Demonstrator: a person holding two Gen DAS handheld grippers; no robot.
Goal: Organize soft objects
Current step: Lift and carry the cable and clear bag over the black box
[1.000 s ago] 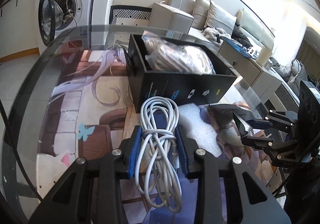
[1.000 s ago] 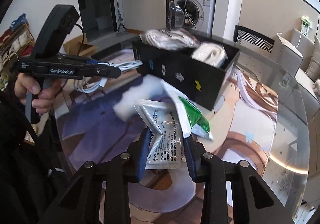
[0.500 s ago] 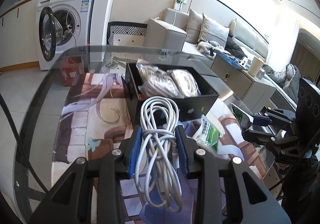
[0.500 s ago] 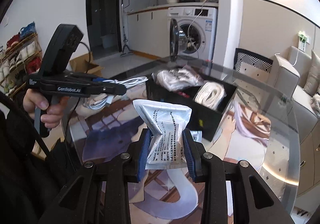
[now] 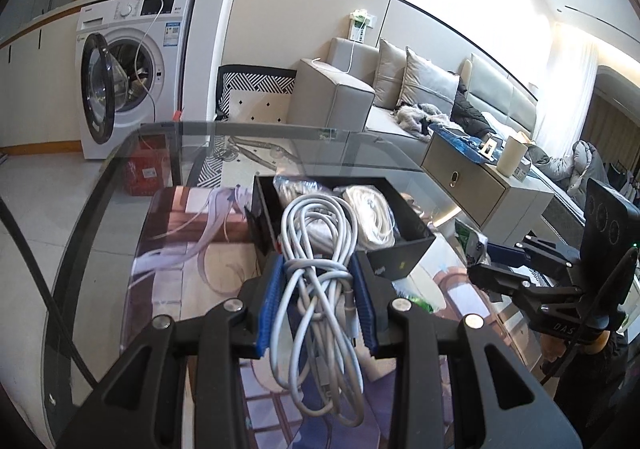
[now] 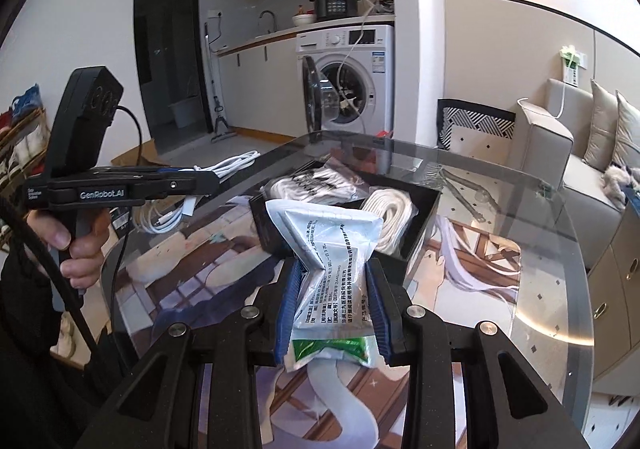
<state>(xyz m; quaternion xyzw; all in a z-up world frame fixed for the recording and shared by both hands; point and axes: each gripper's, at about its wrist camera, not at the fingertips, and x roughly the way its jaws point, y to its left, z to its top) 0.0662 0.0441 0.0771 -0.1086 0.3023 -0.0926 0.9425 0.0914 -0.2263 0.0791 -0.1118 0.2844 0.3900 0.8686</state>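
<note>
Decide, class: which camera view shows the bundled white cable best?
The left wrist view: the white cable fills the centre, clamped between the left gripper pads, loops and wrap visible. The right wrist view shows the cable only partly, sticking out past the left gripper seen side-on.

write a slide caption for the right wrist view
Right hand-held gripper clamps a crumpled silver packet above the glass table, facing a black box holding bagged white items.

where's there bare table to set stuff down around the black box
Free: the printed mat left of the black box toward the glass table edge, and the mat right of it in the right wrist view. Crowded: inside the box, filled by bagged white rope and another bag.
</note>
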